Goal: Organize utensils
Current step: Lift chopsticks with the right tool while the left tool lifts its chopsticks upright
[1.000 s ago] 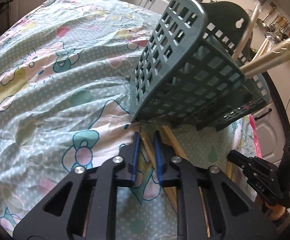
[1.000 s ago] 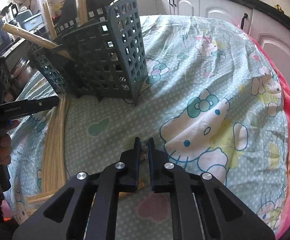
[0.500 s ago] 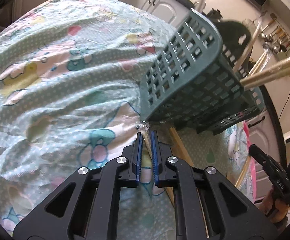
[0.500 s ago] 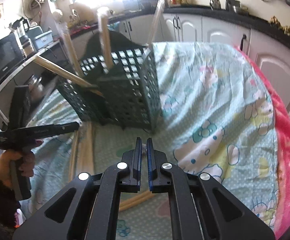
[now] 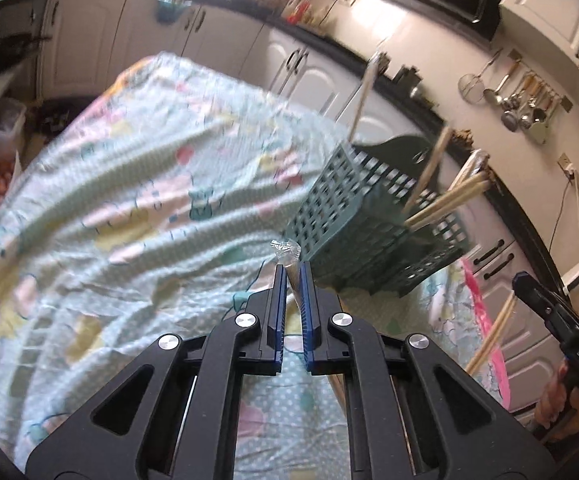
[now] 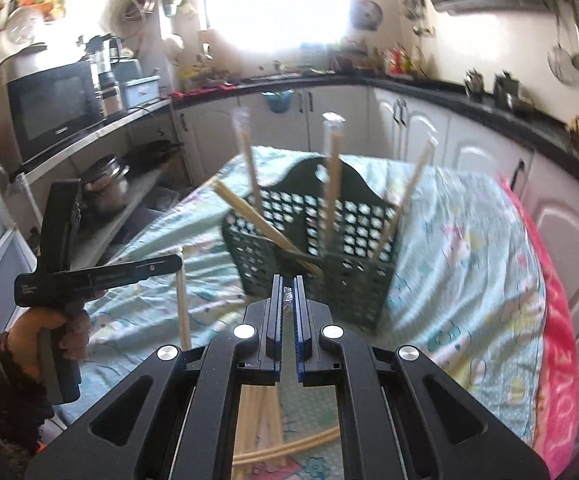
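A dark green slotted utensil basket (image 5: 365, 232) (image 6: 321, 236) stands on the cartoon-print cloth, with several wrapped chopstick pairs (image 6: 331, 184) leaning in it. My left gripper (image 5: 293, 276) is shut on a plastic-wrapped chopstick pair (image 5: 287, 254), lifted above the cloth just left of the basket. My right gripper (image 6: 288, 288) is shut on another wrapped chopstick pair (image 6: 288, 294), held in front of the basket. More chopsticks (image 6: 265, 416) lie on the cloth below the right gripper.
The cloth (image 5: 129, 216) covers the table. White cabinets and a dark counter (image 6: 409, 88) ring the room. A microwave (image 6: 53, 108) stands at the left. The left gripper shows in the right wrist view (image 6: 101, 276), holding its chopsticks upright.
Both grippers have risen well above the cloth, each carrying its chopstick pair. The left jaws closed from open onto the chopsticks. The basket now appears lower and farther away.
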Tool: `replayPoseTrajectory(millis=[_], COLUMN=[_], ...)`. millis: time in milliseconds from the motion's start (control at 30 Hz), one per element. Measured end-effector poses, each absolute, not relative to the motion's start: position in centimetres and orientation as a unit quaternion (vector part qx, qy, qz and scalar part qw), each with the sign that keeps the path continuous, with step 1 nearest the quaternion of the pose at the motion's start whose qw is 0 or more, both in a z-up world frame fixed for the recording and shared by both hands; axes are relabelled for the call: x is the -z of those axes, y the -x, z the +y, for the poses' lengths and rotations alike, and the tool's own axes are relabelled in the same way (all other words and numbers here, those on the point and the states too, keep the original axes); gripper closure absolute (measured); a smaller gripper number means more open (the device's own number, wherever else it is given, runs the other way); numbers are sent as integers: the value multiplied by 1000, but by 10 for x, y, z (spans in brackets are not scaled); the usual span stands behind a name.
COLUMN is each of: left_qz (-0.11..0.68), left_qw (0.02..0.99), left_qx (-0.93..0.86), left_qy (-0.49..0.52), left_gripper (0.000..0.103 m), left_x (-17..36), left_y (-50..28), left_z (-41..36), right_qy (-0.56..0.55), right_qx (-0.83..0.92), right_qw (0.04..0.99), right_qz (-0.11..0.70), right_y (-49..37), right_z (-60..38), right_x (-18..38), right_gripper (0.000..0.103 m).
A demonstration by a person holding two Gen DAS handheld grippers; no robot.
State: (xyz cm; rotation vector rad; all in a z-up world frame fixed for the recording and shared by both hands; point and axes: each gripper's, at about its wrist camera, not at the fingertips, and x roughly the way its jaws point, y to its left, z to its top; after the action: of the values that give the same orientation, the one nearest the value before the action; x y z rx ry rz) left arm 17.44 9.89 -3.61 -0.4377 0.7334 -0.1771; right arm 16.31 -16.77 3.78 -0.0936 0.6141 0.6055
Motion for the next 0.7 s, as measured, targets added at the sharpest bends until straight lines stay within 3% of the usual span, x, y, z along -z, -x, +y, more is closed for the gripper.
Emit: replayPoseTrajectory(millis=[700], left_qz=[253], left_qw=[943], left_qx=[134], left_qy=[168], left_gripper=[102], left_x=[-52], left_y=[-126], left_z=[73], right_qy=[74], right_qx=[-314], right_qw=[917], right_qz=[234], right_y=[-126], right_z=[-140], right_x=[-83], right_gripper=[98])
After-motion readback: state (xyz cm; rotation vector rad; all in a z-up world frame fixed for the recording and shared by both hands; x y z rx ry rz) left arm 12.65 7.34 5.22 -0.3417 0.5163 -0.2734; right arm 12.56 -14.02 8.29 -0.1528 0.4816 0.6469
